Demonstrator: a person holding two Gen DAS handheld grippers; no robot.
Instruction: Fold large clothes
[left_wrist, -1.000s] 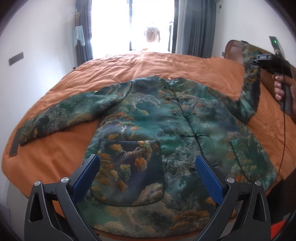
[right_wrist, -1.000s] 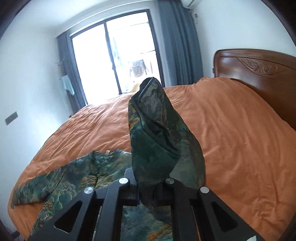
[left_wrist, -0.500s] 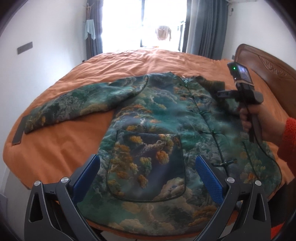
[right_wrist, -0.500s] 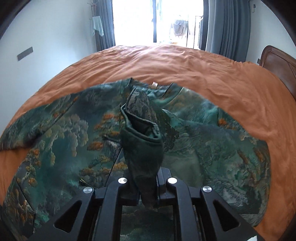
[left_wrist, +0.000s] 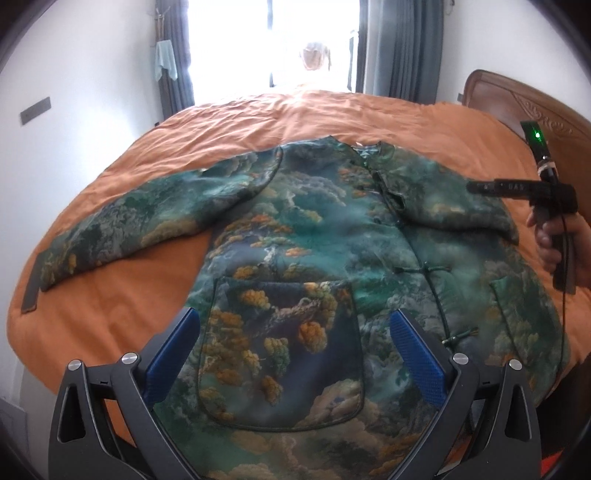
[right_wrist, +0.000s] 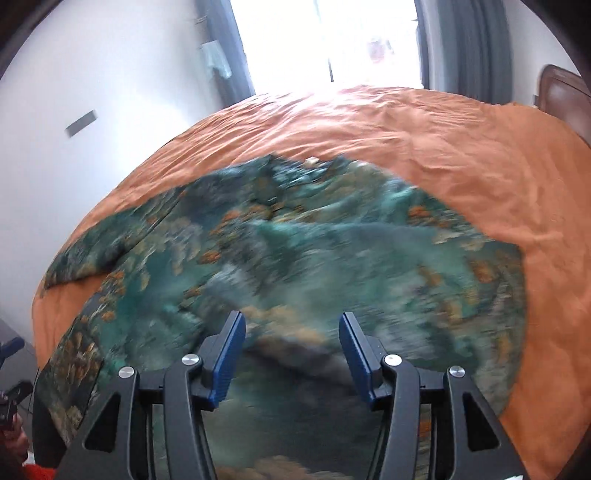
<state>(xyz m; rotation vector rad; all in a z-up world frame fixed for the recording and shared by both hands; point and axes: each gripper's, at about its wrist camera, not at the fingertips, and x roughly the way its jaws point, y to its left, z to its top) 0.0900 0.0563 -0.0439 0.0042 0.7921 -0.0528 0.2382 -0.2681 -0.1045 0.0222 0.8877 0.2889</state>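
A padded green jacket (left_wrist: 303, 236) with orange and teal landscape print lies face up on the orange bed (left_wrist: 122, 295). Its left sleeve (left_wrist: 140, 218) stretches out flat to the left. The right sleeve (left_wrist: 443, 206) lies folded across the chest, cuff near the button line. My left gripper (left_wrist: 291, 339) hovers open over the hem and the big patch pocket (left_wrist: 284, 350), holding nothing. My right gripper (right_wrist: 291, 332) is above the jacket (right_wrist: 295, 258), which is blurred in the right wrist view; its jaws are opening with nothing between them. A hand holds it at the jacket's right side (left_wrist: 480, 186).
A wooden headboard (left_wrist: 517, 99) stands at the right. Behind the bed are a bright window (left_wrist: 273, 40), grey curtains (left_wrist: 406, 48) and white walls. The bed's near edge runs just below the hem. Bare orange quilt (right_wrist: 480, 147) lies beyond the collar.
The right gripper came down with the raised right sleeve, laid it across the jacket's chest and let go; its jaws went from shut on the cuff to apart. The left gripper shifted slightly.
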